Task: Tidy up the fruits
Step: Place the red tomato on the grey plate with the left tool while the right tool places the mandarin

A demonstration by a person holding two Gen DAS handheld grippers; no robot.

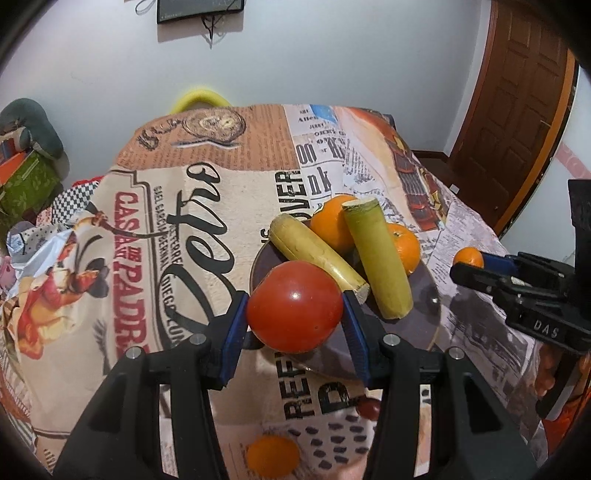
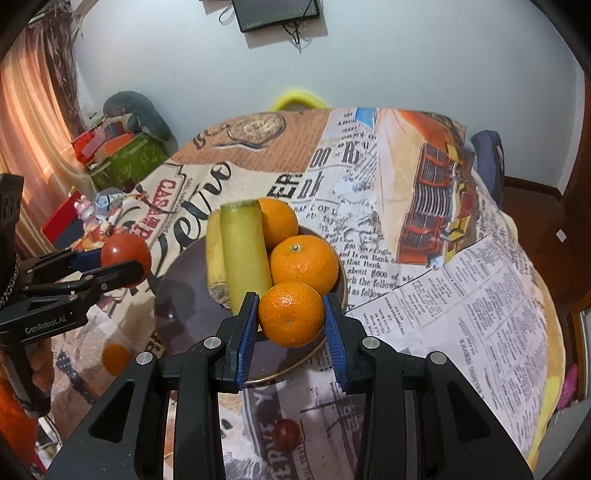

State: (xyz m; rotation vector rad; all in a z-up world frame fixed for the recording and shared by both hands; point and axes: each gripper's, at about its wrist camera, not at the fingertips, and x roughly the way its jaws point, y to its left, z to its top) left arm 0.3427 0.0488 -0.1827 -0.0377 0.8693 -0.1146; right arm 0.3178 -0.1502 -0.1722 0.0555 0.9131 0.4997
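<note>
**Both grippers loaded, held over the plate**

While the left gripper (image 1: pixel 294 306) clamps a red tomato (image 1: pixel 294 306) between its blue pads (image 1: pixel 233 332), the right gripper (image 2: pixel 291 314) is closed on a small orange (image 2: pixel 291 314) in the same way. Each fruit sits squarely between the fingertips, with pads pressing on both sides.

Dark plate (image 2: pixel 184 314) lies on a tablecloth (image 2: pixel 461 295) printed with newspaper text and vintage poster art. On the plate: two yellow-green stalk pieces (image 2: pixel 245 258) lying side by side, and two more oranges (image 2: pixel 303 264) touching them on the right. The near left part of the plate is bare.

In the left wrist view, the tomato hangs above the plate's near left rim. In the right wrist view, the held orange hangs above the plate's near right side, just in front of the resting oranges.

Both views also show one orange circle (image 2: pixel 116 357) and one dark red one (image 2: pixel 286 435) near the front of the cloth; I cannot tell whether these are loose fruit or print.

Background: white wall, wall-mounted screen (image 2: pixel 279 13), wooden door (image 1: pixel 517 110).
</note>
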